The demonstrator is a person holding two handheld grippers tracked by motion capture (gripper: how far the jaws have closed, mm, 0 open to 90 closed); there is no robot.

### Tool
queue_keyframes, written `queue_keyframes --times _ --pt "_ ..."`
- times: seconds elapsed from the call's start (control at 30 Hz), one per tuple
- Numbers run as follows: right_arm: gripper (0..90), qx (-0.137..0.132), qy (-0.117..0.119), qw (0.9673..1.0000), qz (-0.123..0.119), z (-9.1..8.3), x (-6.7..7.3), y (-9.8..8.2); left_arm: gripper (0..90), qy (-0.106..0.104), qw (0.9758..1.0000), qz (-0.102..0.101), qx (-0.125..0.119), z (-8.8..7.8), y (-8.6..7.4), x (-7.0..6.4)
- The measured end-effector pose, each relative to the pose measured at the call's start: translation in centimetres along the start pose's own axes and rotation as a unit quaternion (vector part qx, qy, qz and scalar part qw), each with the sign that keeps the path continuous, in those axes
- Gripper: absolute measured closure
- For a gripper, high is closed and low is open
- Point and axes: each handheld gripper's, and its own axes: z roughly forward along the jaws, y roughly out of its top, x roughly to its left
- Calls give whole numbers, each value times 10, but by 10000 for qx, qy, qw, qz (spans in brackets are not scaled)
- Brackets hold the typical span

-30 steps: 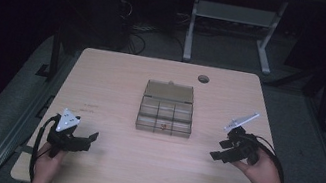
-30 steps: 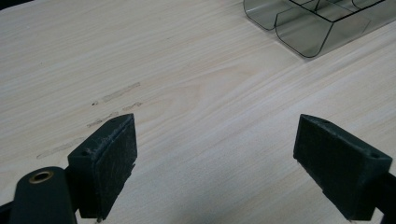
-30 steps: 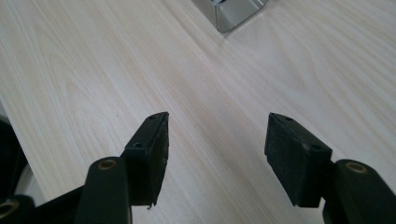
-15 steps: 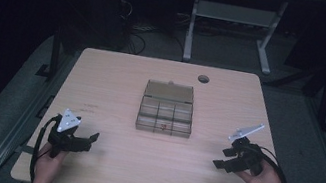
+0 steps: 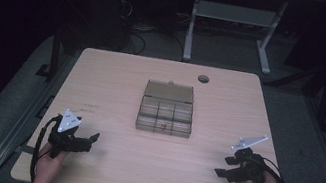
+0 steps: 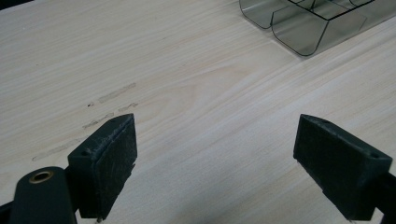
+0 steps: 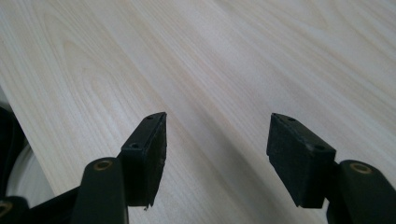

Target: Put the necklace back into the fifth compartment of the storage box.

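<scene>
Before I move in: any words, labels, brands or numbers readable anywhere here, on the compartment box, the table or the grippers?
None can be read.
Clear compartment box: no label or print visible.
Table: faint dark marks near the left gripper, seen as smudges in the left gripper view; too faint to read as text.
Left gripper and right gripper: grey plates and black jaws carry no lettering.

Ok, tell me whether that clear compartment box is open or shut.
Open. In the high view the clear compartment box has its lid folded back flat on the table, leaving the divided compartments uncovered.
</scene>
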Motion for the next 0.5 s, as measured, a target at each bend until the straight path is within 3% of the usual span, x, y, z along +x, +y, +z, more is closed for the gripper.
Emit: queue_keyframes --times 0.5 --pt "348 -201 -128 9997 73 -2 16 -20 131 -22 10000 55 29 0 1 -3"
